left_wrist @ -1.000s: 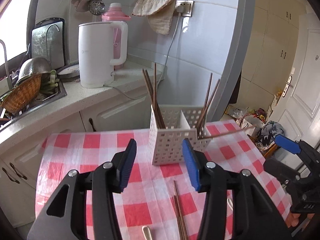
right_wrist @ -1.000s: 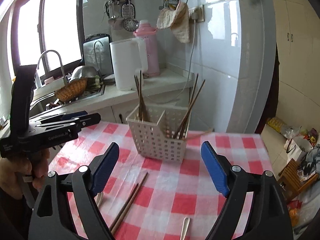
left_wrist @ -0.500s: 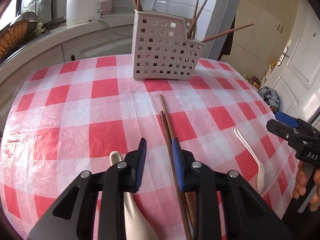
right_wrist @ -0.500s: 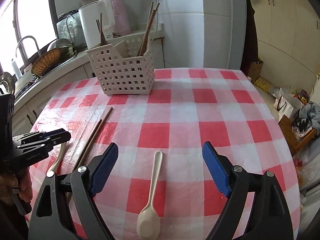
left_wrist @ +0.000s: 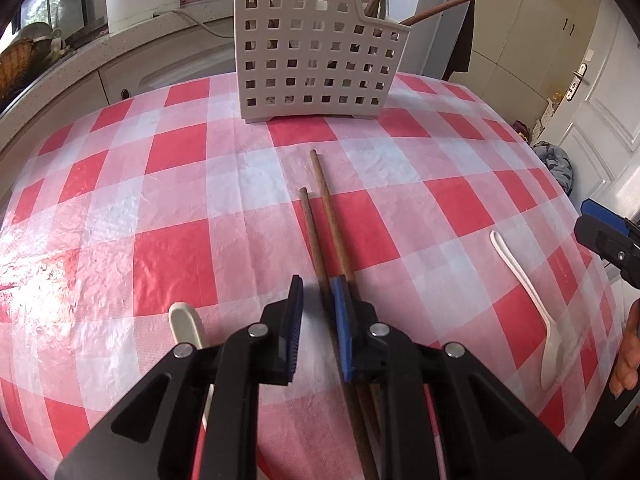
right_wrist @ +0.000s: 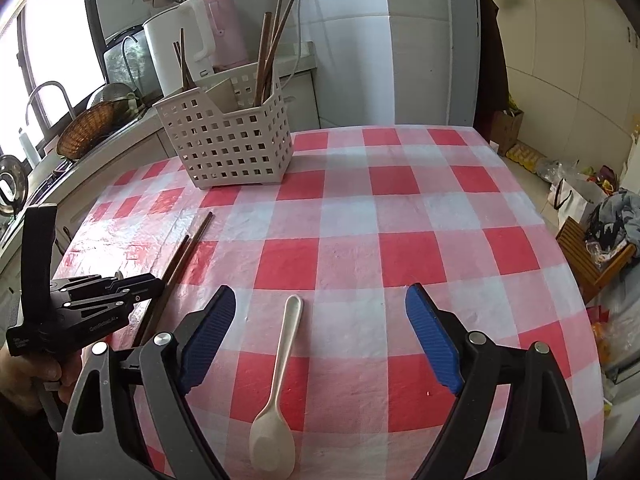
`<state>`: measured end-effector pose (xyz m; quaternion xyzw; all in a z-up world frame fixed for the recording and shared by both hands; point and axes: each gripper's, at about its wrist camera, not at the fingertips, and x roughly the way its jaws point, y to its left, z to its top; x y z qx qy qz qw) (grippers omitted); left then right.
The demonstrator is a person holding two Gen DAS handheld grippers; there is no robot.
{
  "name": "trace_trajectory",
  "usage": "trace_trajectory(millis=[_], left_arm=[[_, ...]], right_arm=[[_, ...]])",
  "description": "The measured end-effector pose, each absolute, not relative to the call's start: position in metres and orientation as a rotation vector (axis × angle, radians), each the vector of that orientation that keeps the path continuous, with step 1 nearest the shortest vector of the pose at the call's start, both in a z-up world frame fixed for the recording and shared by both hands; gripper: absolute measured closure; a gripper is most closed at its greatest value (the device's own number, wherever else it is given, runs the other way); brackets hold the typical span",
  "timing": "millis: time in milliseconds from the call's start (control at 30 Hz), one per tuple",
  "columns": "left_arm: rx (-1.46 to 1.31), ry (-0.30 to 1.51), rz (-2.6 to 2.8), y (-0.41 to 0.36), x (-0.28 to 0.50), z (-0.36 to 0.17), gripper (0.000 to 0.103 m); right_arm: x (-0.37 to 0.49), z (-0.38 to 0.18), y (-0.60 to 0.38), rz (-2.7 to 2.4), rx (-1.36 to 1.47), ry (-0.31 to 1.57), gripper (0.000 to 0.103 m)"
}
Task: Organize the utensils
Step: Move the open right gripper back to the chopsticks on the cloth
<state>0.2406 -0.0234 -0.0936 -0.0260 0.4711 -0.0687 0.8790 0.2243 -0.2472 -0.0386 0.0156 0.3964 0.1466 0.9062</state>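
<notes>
With the left wrist view taken first, the left gripper (left_wrist: 318, 294) sits low over the red-and-white checked tablecloth (left_wrist: 168, 168), jaws nearly together after just closing; one of the two brown wooden chopsticks (left_wrist: 326, 216) runs into the narrow gap, right against the blue right pad, the other passes under that finger, and I can't tell if the pads actually press on anything. Both sticks lie side by side on the cloth, far tips pointing at the white perforated plastic utensil caddy (left_wrist: 316, 44), which stands upright at the far side of the table with more chopsticks leaning out of it. A cream spoon handle (left_wrist: 186, 326) pokes out just left of the left finger, rest hidden under the gripper body. A thin white plastic spoon (left_wrist: 532, 312) lies on the cloth well to the right, bowl end nearest the camera. Right wrist view: the right gripper (right_wrist: 320, 334) hangs just above the table, jaws wide apart, nothing gripped; the white spoon lies flat between the blue pads, touching neither, handle pointing away. Left gripper shows at the left edge over the chopsticks, held by a hand (right_wrist: 24, 380). Caddy stands well beyond, near the counter edge.
</notes>
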Motion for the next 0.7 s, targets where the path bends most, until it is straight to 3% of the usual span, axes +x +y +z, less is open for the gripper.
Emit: trace_trajectory(millis=[167,700], left_arm=[[-0.036,0.985,-0.104,-0.025,0.248,-0.094,0.096],[-0.298,0.9,-0.132,0.033,0.224,-0.054,0.097]], right_arm=[[0.224,-0.039,-0.242,0.317,0.028,0.818,0.022],[0.235,-0.062,-0.14,0.458,-0.056,0.902,0.024]])
